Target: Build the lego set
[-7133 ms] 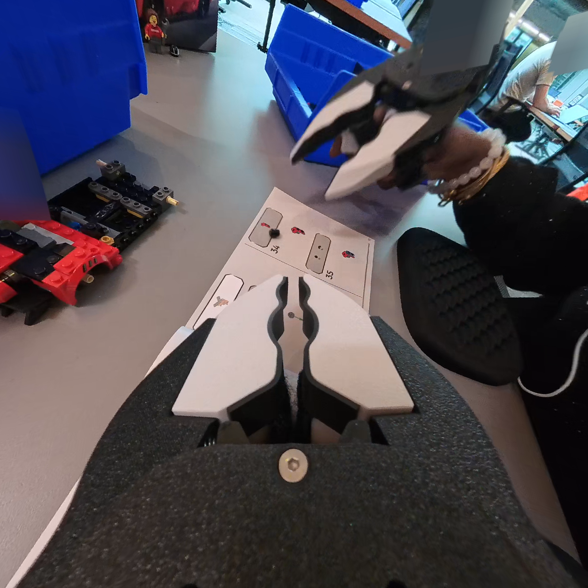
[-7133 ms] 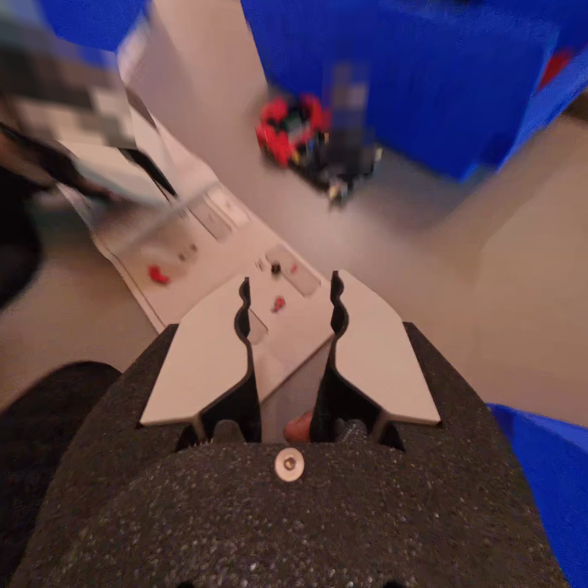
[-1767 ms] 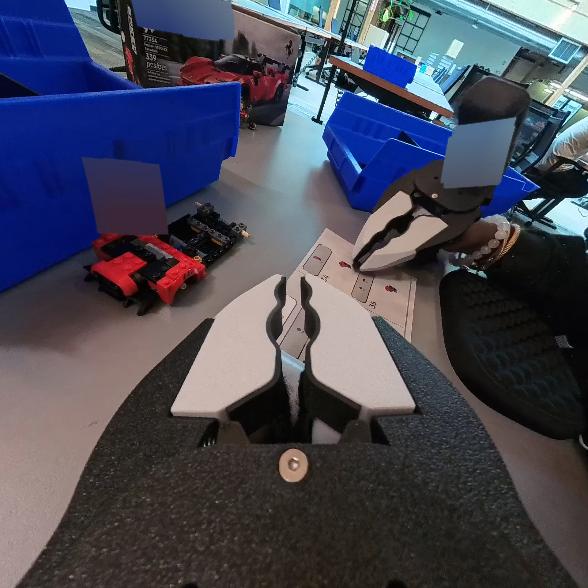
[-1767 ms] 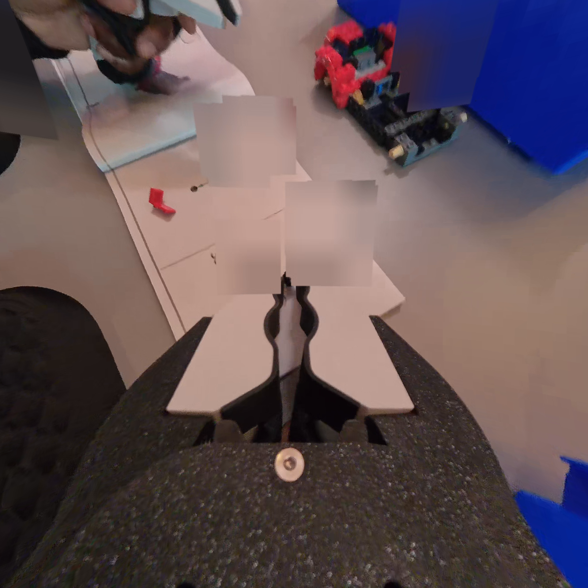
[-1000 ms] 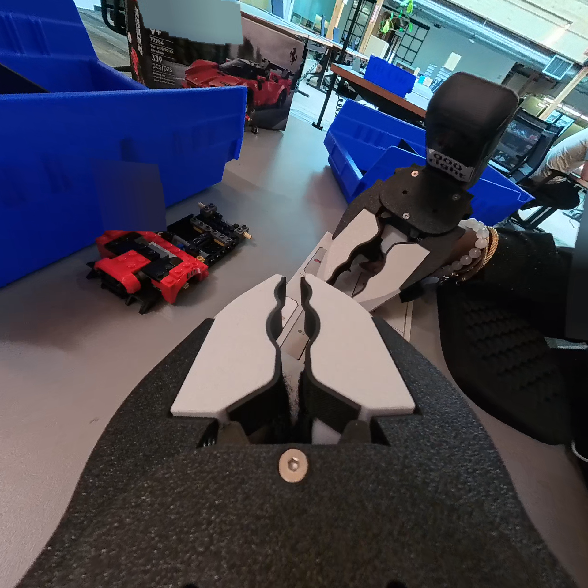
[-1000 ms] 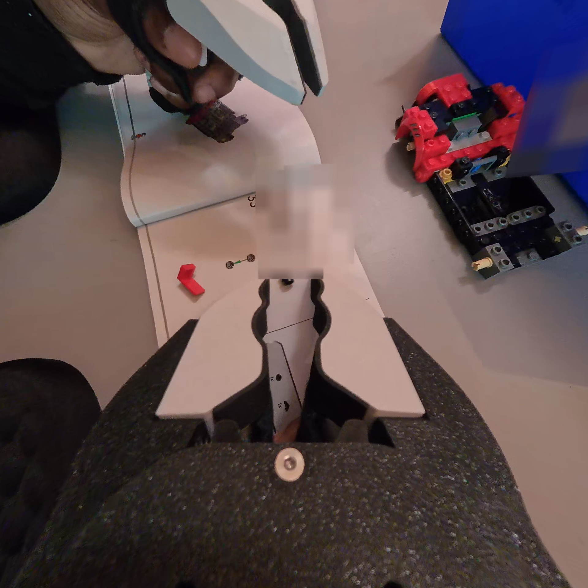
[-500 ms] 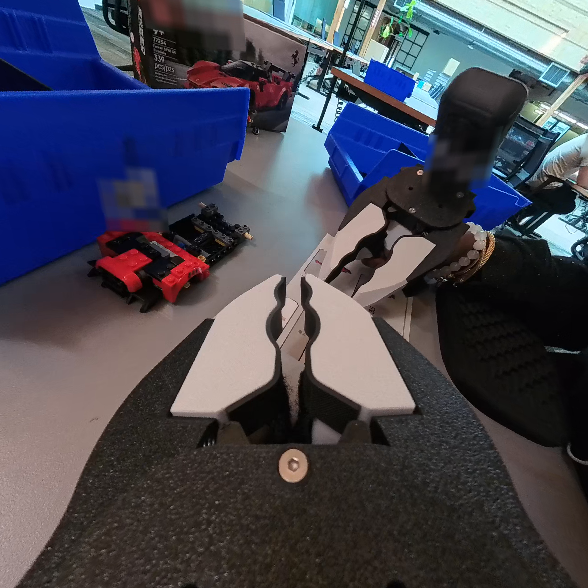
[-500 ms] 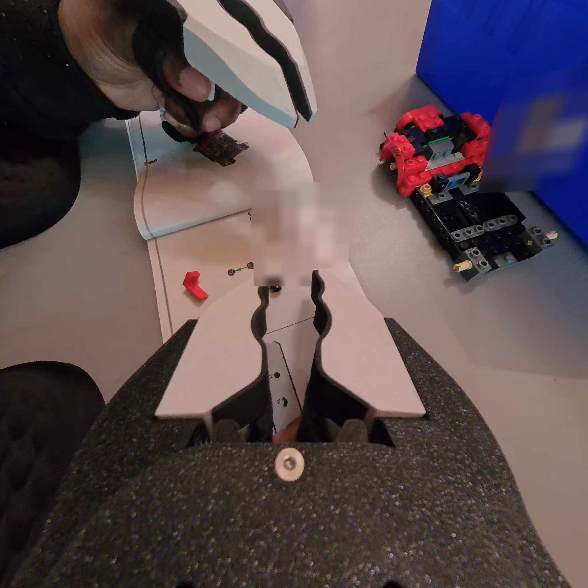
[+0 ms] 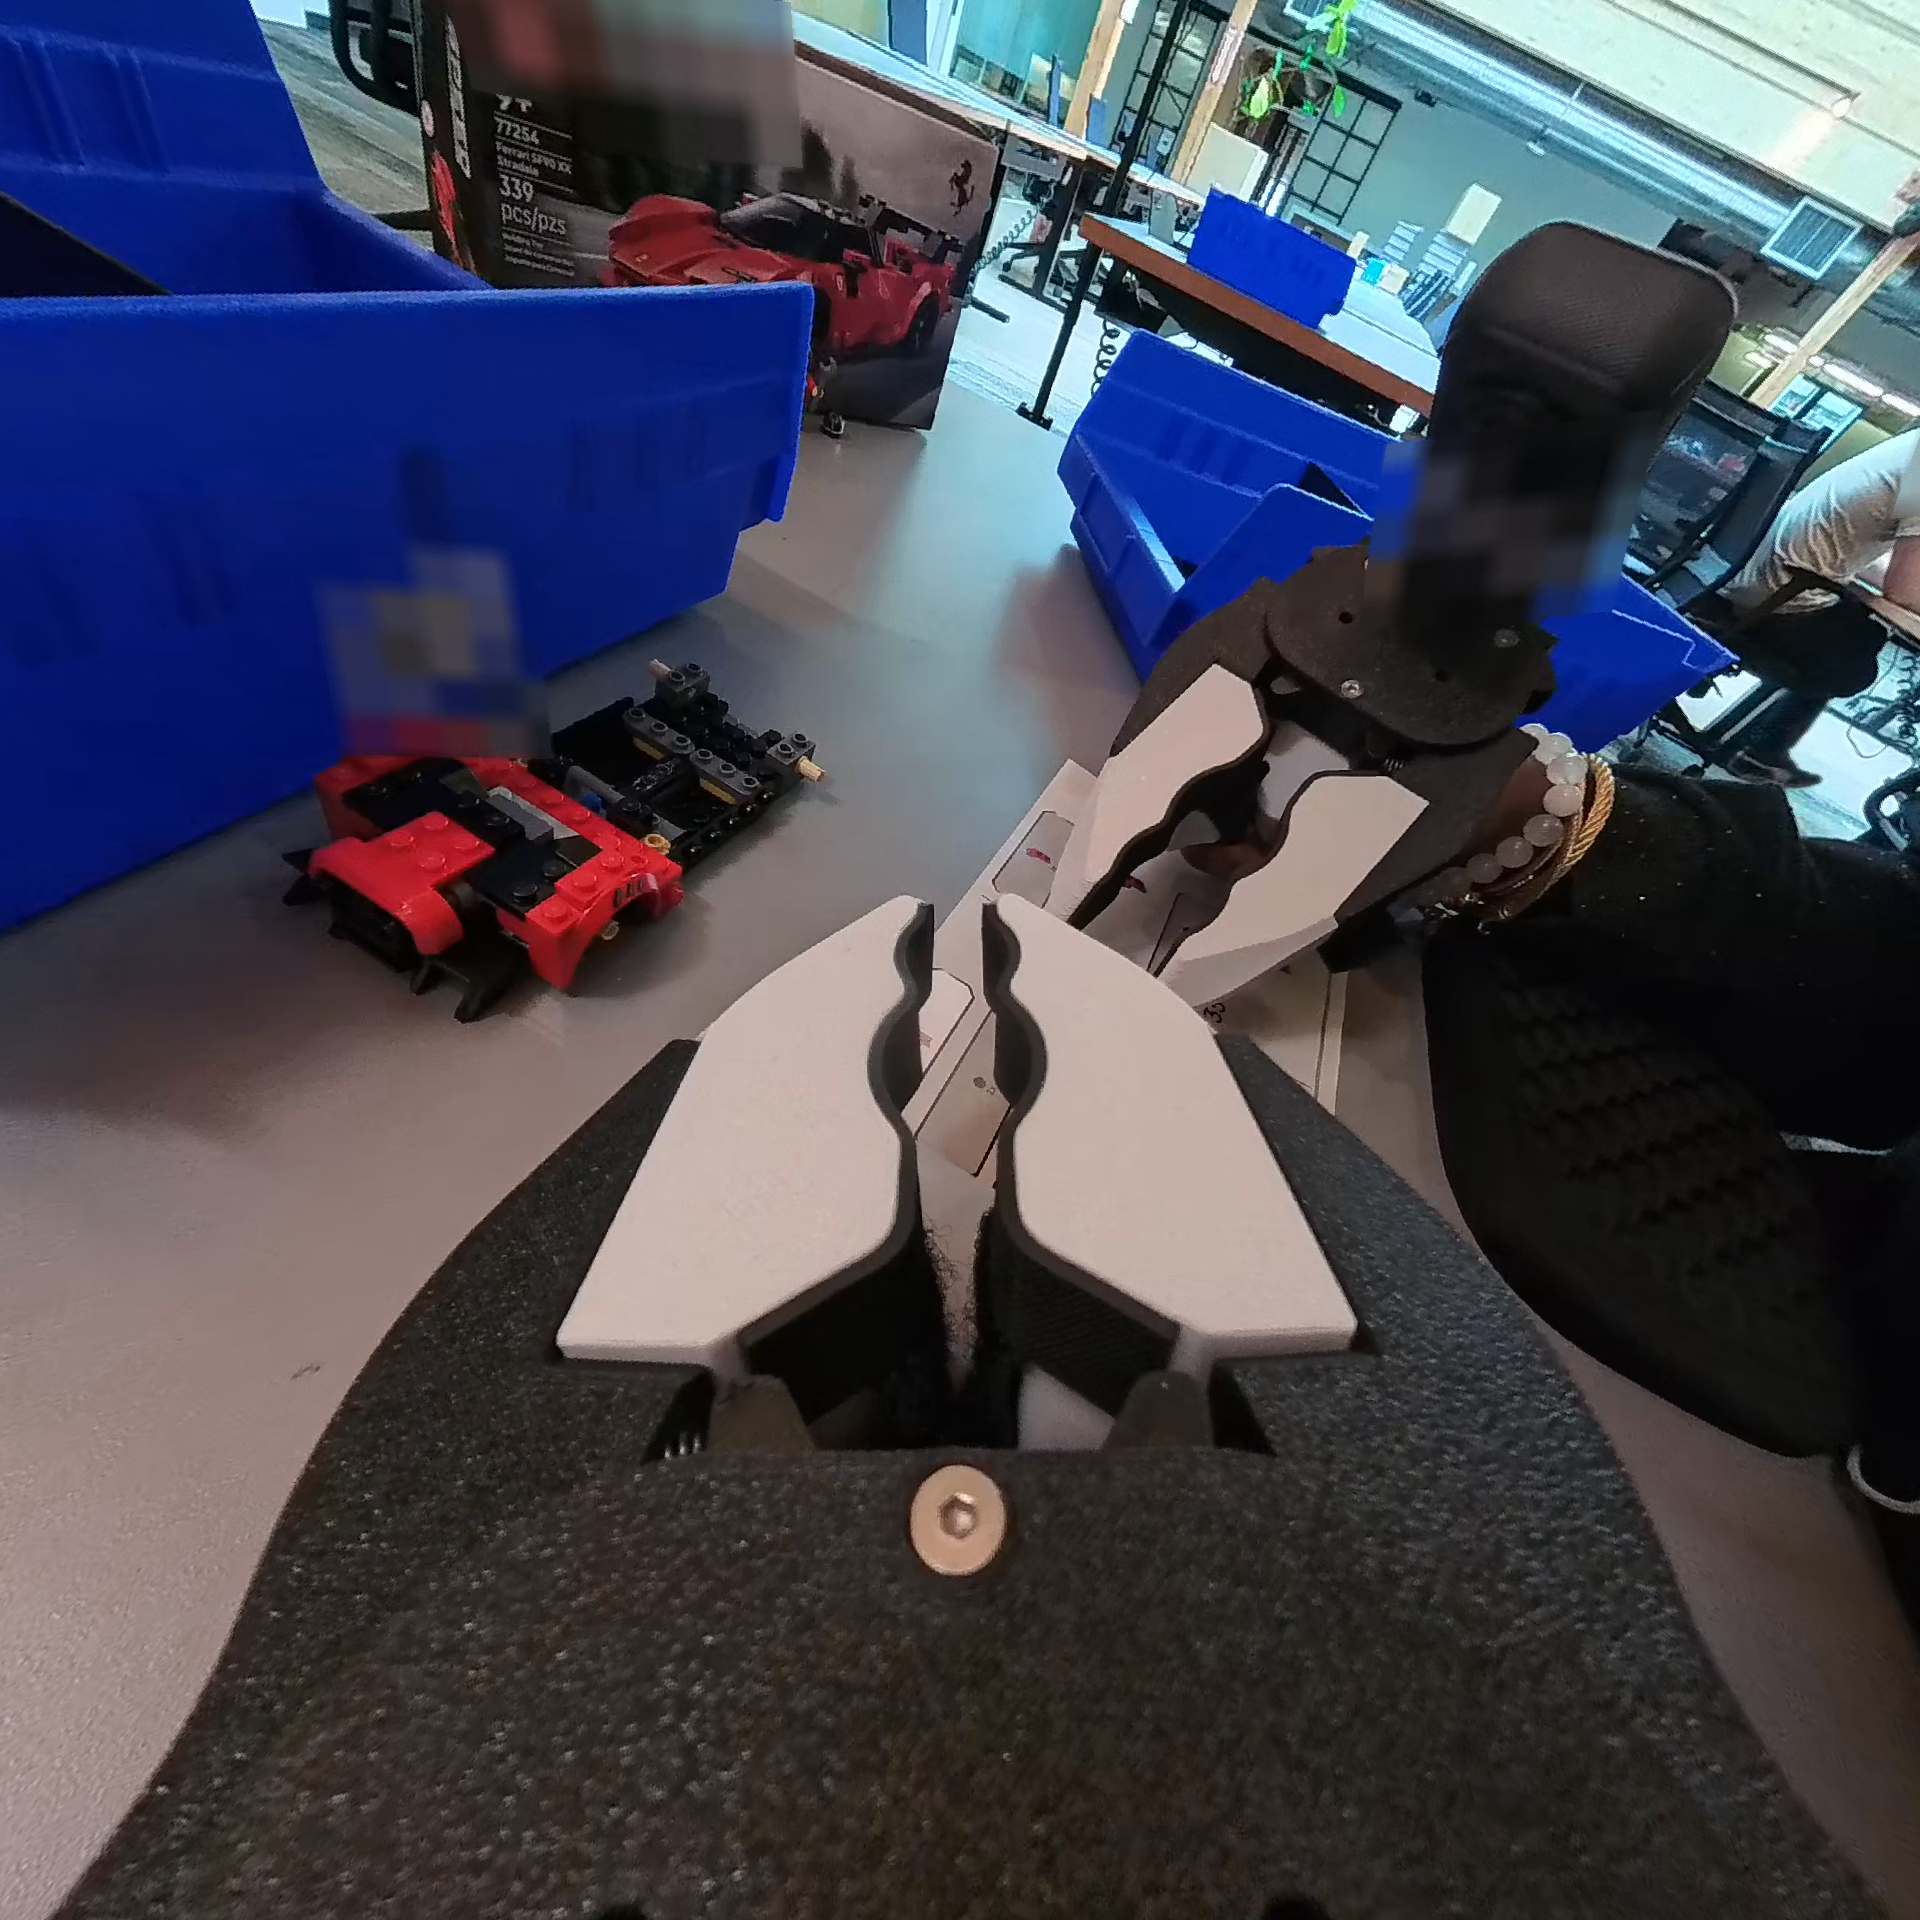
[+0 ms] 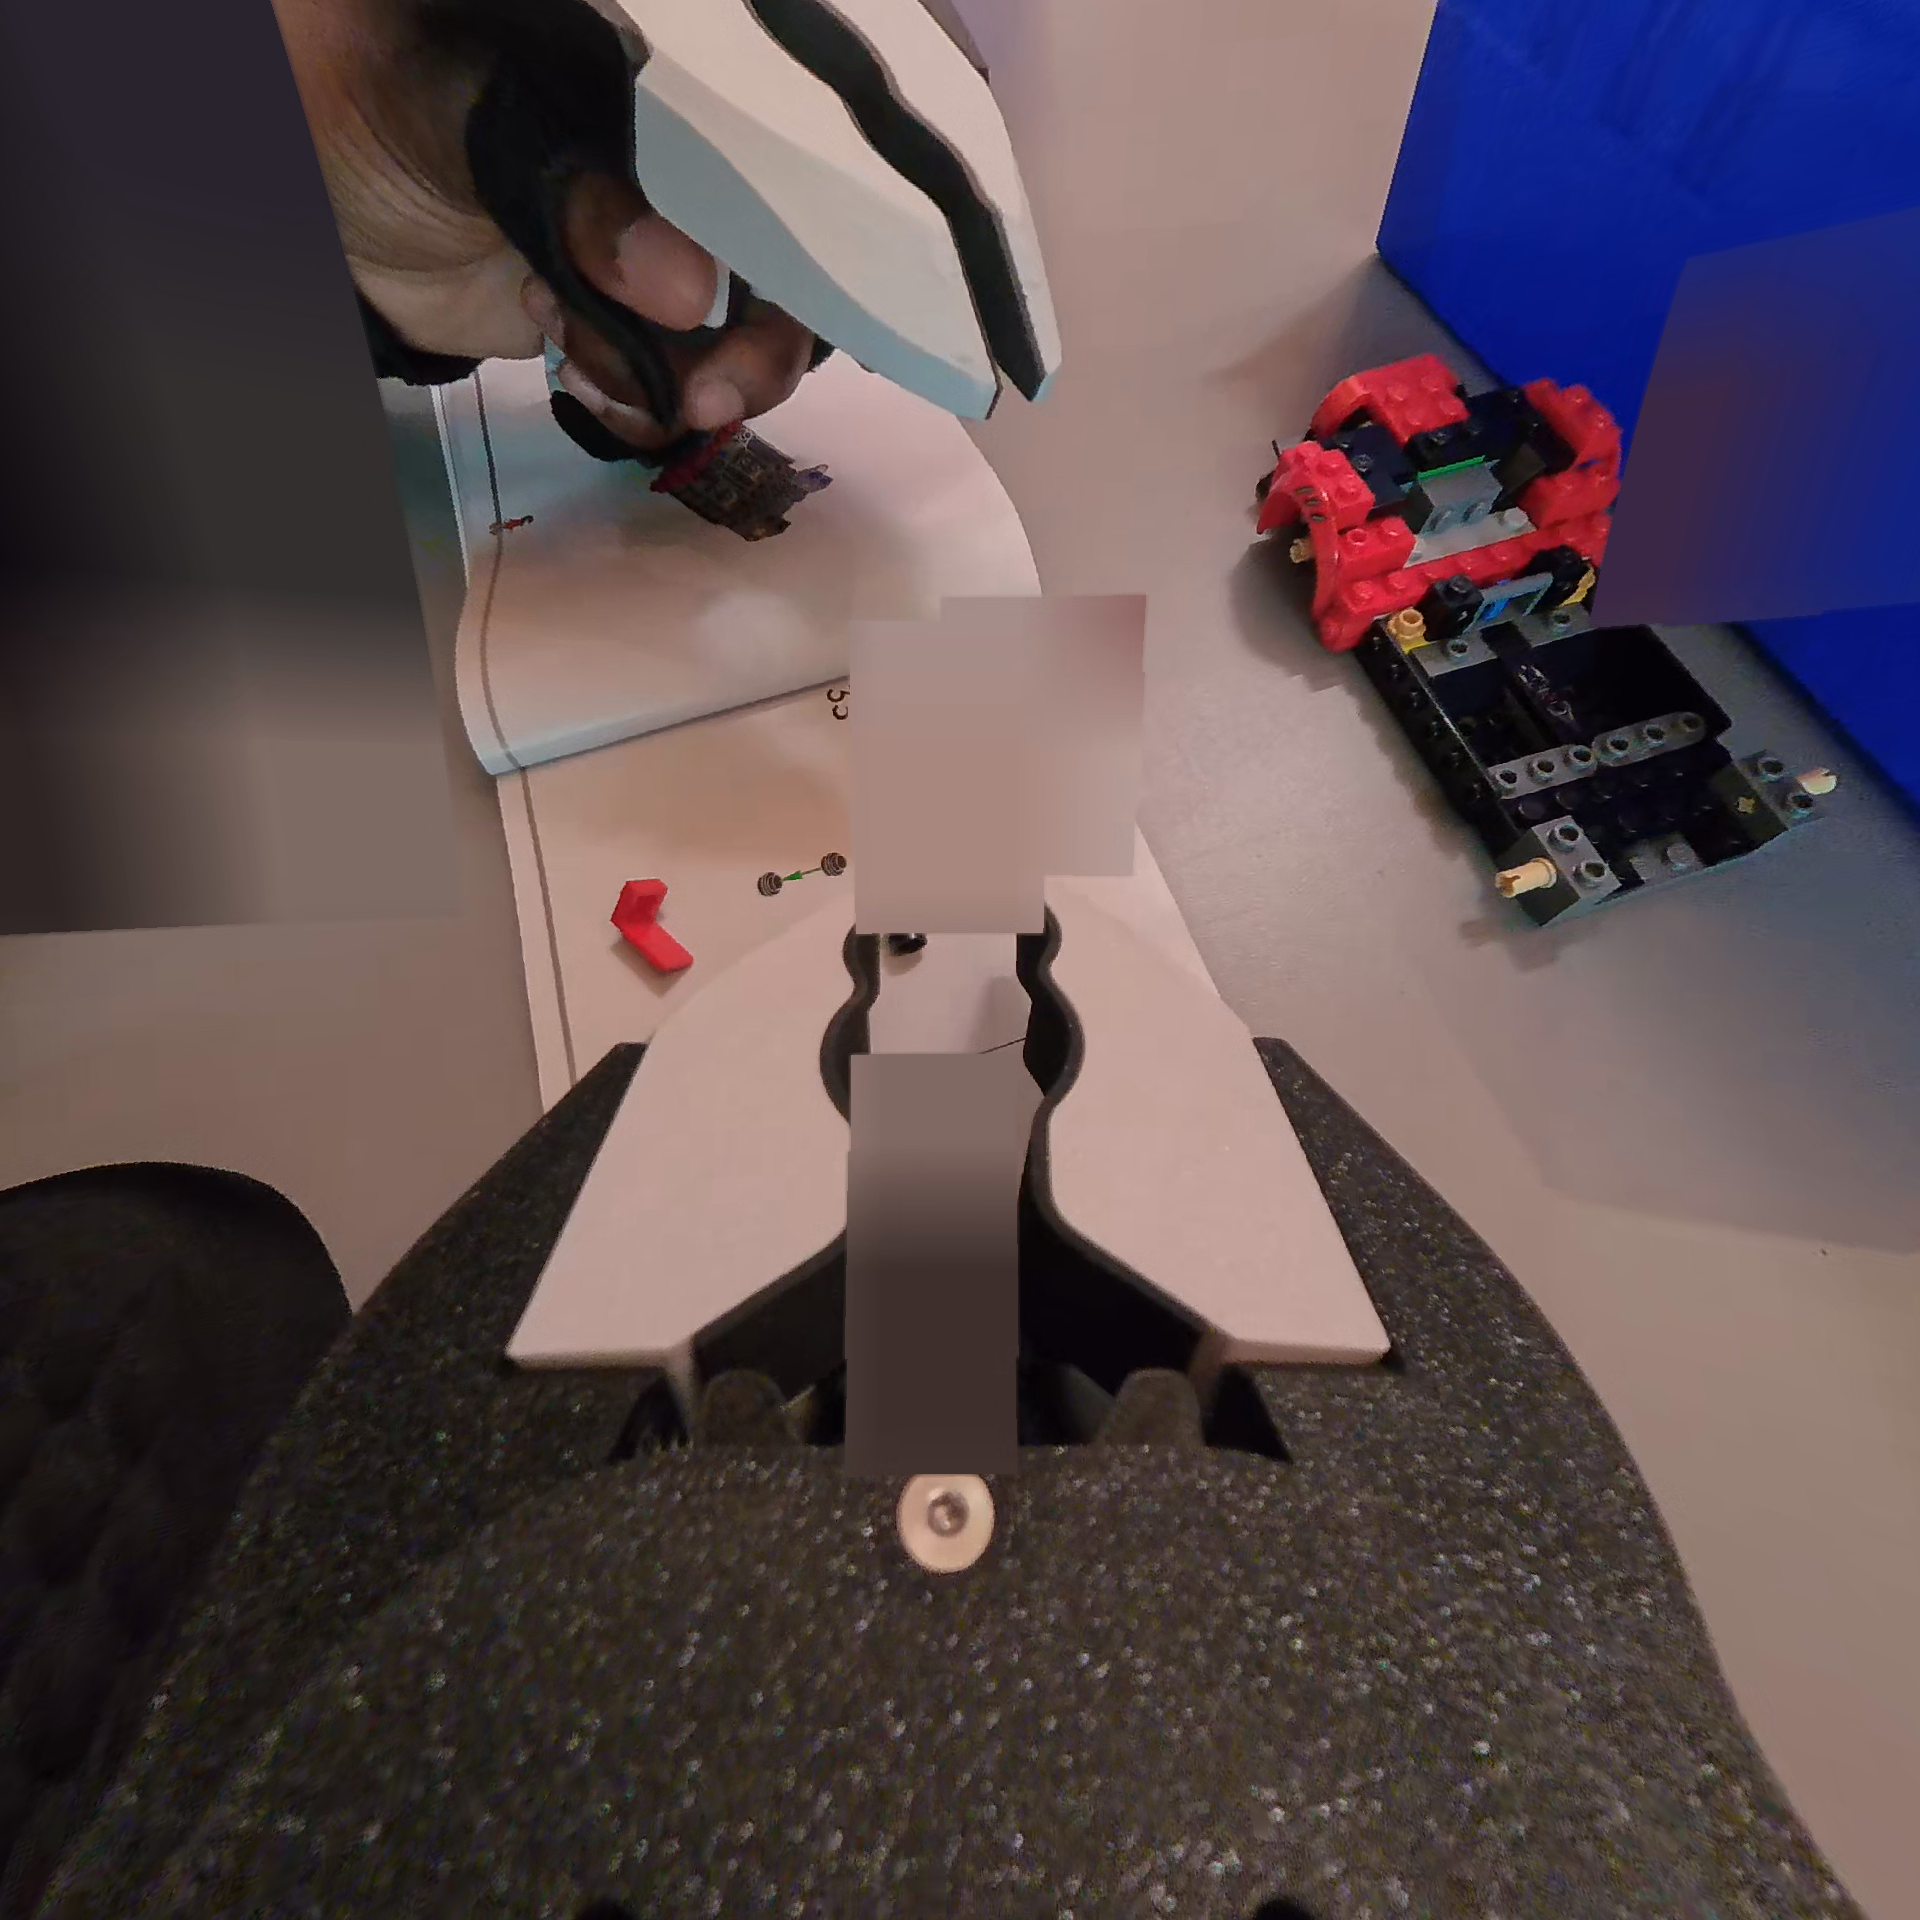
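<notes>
The half-built red and black lego car (image 9: 540, 842) sits on the grey table, also in the right wrist view (image 10: 1455, 561). An open instruction booklet (image 10: 727, 623) lies beside it. A small red bracket piece (image 10: 649, 925) and a tiny black piece (image 10: 906, 941) rest on the page. My right gripper (image 10: 951, 935) is open low over the booklet, with the black piece at its fingertips; it also shows in the left wrist view (image 9: 1127, 940). My left gripper (image 9: 956, 920) is shut and empty, held above the booklet's far page (image 10: 1013, 390).
A large blue bin (image 9: 416, 468) stands behind the car and a second blue bin (image 9: 1226, 488) behind the booklet. The lego box (image 9: 707, 187) stands at the back. A black mesh chair part (image 9: 1621, 1195) lies at the table's near side.
My right gripper, shut at the booklet 1.8 s ago, has opened, and the tiny black piece lies on the page at its tips. My left gripper has stayed shut and hardly moved in the last second.
</notes>
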### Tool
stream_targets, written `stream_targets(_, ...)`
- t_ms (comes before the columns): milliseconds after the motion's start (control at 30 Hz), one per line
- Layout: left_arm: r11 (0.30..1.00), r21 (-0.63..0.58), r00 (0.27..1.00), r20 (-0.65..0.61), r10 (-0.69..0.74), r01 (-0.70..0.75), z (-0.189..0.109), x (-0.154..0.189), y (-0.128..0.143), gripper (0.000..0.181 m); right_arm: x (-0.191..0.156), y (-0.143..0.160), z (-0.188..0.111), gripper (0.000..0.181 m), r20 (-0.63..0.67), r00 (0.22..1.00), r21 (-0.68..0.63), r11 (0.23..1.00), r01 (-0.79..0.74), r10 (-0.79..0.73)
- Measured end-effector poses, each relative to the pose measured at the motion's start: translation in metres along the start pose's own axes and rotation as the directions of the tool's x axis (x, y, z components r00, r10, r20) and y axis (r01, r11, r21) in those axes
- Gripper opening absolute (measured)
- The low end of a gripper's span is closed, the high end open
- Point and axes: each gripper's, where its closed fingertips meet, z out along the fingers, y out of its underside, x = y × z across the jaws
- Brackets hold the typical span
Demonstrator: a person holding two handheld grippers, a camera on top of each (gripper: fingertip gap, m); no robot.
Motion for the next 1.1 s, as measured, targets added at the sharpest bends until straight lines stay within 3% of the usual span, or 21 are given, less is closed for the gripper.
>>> stream_targets(600,1.0,0.003,1.0,0.003,-0.004,0.004,0.0,-0.001,0.0,0.008,-0.004,-0.017,-0.025,0.023,0.045,0.999,0.172,0.985,0.02,-0.028)
stream_targets(767,1.0,0.002,1.0,0.002,-0.006,0.006,0.0,-0.001,0.0,0.008,0.006,-0.02,-0.036,0.002,0.017,1.0,0.232,0.973,0.013,-0.017)
stream_targets(867,1.0,0.002,1.0,0.002,-0.006,0.006,0.0,-0.001,0.0,0.008,-0.009,-0.025,-0.046,0.0,0.082,0.991,0.285,0.955,0.079,-0.106)
stream_targets(1067,1.0,0.001,1.0,0.001,-0.001,0.001,0.0,0.0,0.0,0.008,0.004,-0.028,-0.051,0.008,-0.018,0.995,0.302,0.948,0.099,-0.098)
stream_targets(1100,1.0,0.0,1.0,0.001,0.0,0.0,0.0,0.0,0.0,0.008,0.007,-0.028,-0.053,0.0,-0.032,0.995,0.297,0.95,0.099,-0.093)
